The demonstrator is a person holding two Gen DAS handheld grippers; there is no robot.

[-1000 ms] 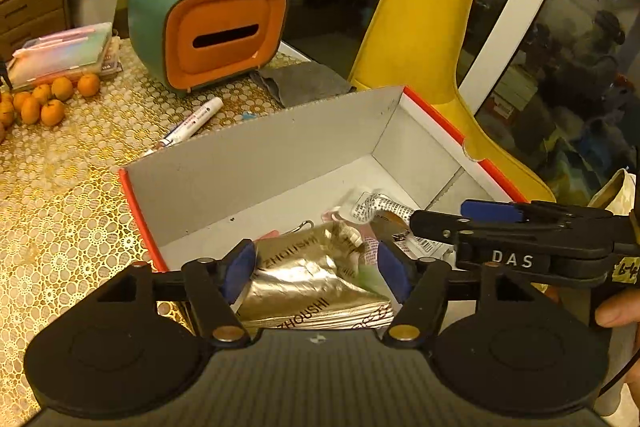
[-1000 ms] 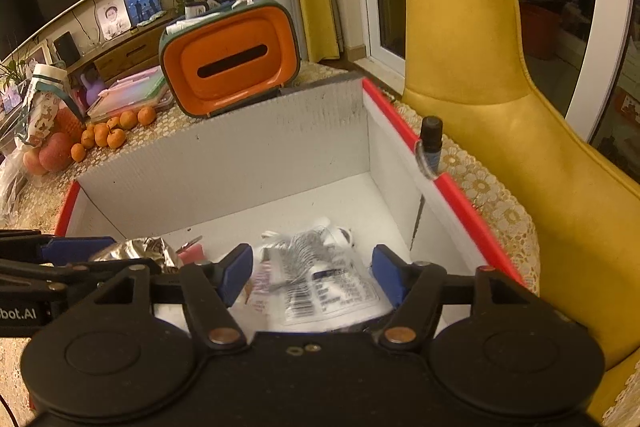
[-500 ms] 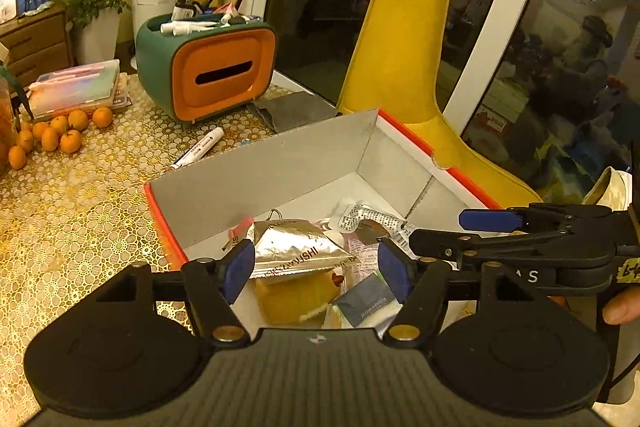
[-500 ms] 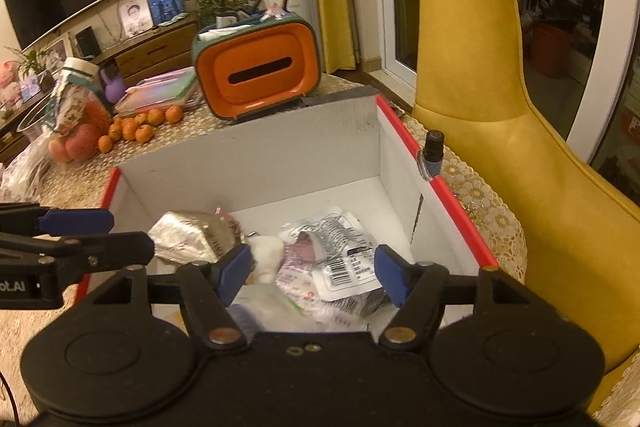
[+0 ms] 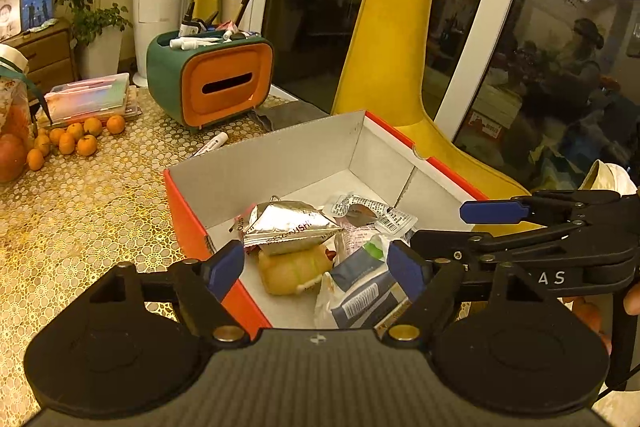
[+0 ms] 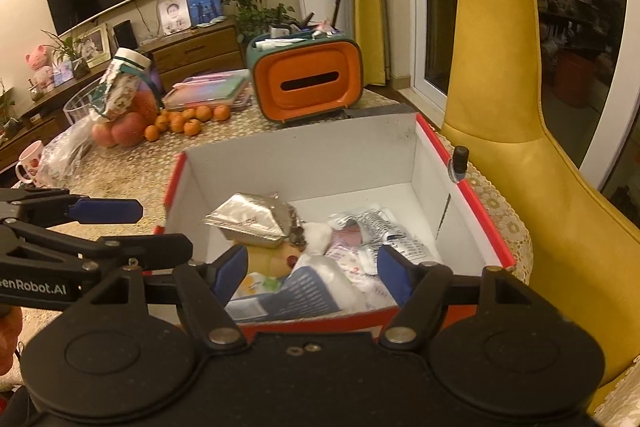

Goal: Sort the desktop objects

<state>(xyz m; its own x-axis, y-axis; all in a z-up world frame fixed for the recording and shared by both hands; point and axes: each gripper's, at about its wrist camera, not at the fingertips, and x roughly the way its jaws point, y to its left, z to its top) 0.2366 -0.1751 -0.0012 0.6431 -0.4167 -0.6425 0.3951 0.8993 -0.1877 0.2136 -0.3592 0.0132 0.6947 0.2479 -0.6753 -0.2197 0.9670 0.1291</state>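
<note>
A red-edged cardboard box [image 5: 280, 163] [image 6: 304, 151] sits on the table. Inside lie a silver foil pouch [image 5: 288, 227] [image 6: 252, 217], a yellow soft toy [image 5: 290, 269], a barcode wrapper [image 5: 372, 213] [image 6: 394, 237] and a blue-grey packet [image 5: 360, 291] [image 6: 296, 293]. My left gripper [image 5: 318, 265] is open and empty above the box's near left corner. My right gripper [image 6: 308, 267] is open and empty above the box's near edge. Each gripper shows from the side in the other's view.
A green and orange organiser [image 5: 216, 83] [image 6: 306, 79] with pens stands behind the box. A white marker [image 5: 210, 143] lies beside it. Small oranges [image 5: 68, 141] [image 6: 188, 119] and a plastic case [image 5: 90, 99] are at the left. A small dark bottle [image 6: 459, 163] stands right of the box, by a yellow chair [image 6: 516, 131].
Both grippers have drawn back and up from inside the box; the box now looks smaller and farther. The foil pouch and packets stay in the box.
</note>
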